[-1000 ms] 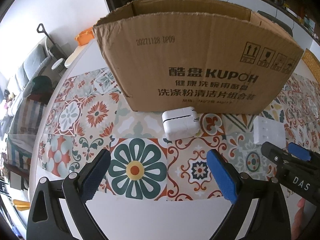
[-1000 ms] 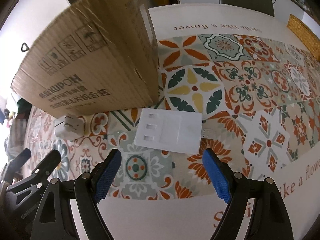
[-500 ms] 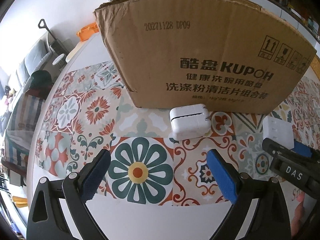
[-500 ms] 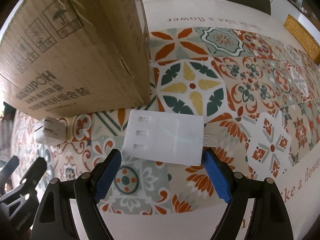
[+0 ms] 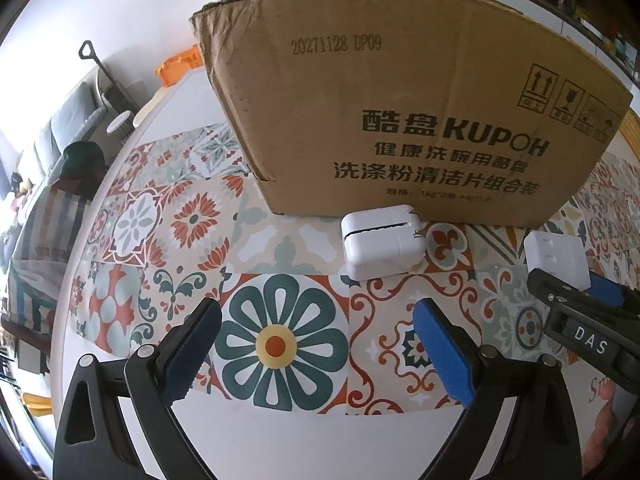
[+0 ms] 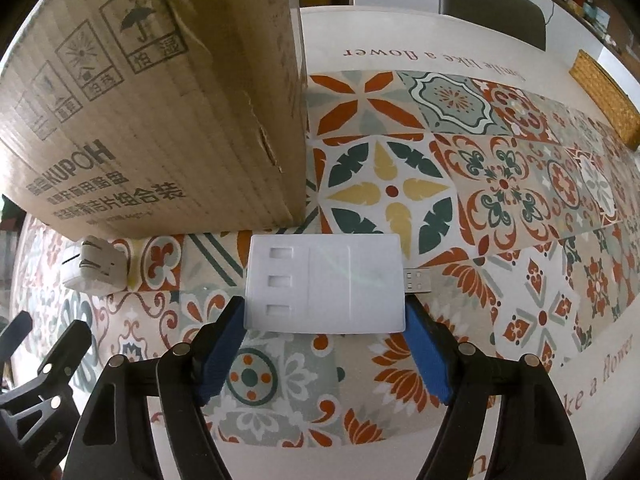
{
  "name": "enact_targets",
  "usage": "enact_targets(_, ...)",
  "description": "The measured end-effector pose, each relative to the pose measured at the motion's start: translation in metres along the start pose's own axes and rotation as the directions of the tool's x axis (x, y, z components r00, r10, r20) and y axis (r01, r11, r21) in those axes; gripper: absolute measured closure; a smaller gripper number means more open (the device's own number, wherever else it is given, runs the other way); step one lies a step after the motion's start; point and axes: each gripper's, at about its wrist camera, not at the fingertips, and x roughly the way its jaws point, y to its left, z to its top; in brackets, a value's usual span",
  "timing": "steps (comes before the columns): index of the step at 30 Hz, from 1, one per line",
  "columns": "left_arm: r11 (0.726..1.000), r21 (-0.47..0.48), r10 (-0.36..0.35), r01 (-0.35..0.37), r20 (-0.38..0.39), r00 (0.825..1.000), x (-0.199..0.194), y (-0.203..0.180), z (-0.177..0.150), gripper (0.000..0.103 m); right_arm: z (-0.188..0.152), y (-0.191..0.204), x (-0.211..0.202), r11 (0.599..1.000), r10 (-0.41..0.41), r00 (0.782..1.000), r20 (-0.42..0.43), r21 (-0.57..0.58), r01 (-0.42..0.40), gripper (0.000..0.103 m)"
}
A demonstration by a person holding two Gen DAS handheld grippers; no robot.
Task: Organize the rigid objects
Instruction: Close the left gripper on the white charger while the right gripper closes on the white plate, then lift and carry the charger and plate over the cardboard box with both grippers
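Right wrist view: tall brown corrugated cardboard box (image 6: 160,112) printed "KUPOH", standing on round table with patterned tile cloth (image 6: 500,184) lettered "Smile like a flower". Flat white rectangular plastic tray (image 6: 325,282) lying beside box, between closing right gripper (image 6: 325,346) pads. Small white charger block (image 5: 380,240) at box foot. Left gripper (image 5: 318,350) spread, empty.
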Motion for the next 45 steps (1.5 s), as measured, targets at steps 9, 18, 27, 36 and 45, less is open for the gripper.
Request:
enact_targets(9,0.997,-0.052,-0.049,0.054,0.079,0.996,-0.012,0.005,0.005,0.005,-0.02,-0.005,-0.035,0.999,0.046,0.998,0.049,-0.015,-0.045,0.027)
enact_targets(18,0.998,-0.018,-0.055,0.058,0.149,0.987,-0.007,-0.016,0.013,0.011,-0.011,-0.012,-0.049,0.998,0.054,0.995,0.084,-0.041,-0.05,0.027)
enact_targets(27,0.994,-0.035,-0.096,0.1,0.094,0.991,0.019,-0.025,0.023,0.038,-0.001,-0.025,-0.037,0.997,0.066,0.996,0.058,-0.029,-0.065,0.027)
enact_targets(36,0.99,-0.022,-0.141,0.142,0.066,0.988,0.035,-0.028,0.028,0.056,0.002,-0.022,-0.026,0.997,0.074,0.996,0.053,-0.028,-0.072,0.027)
enact_targets(45,0.982,-0.025,-0.184,0.187,0.082,0.979,0.024,-0.01,0.023,0.057,-0.002,-0.014,-0.034,0.996,0.084,0.995,0.058,-0.039,-0.082,0.027)
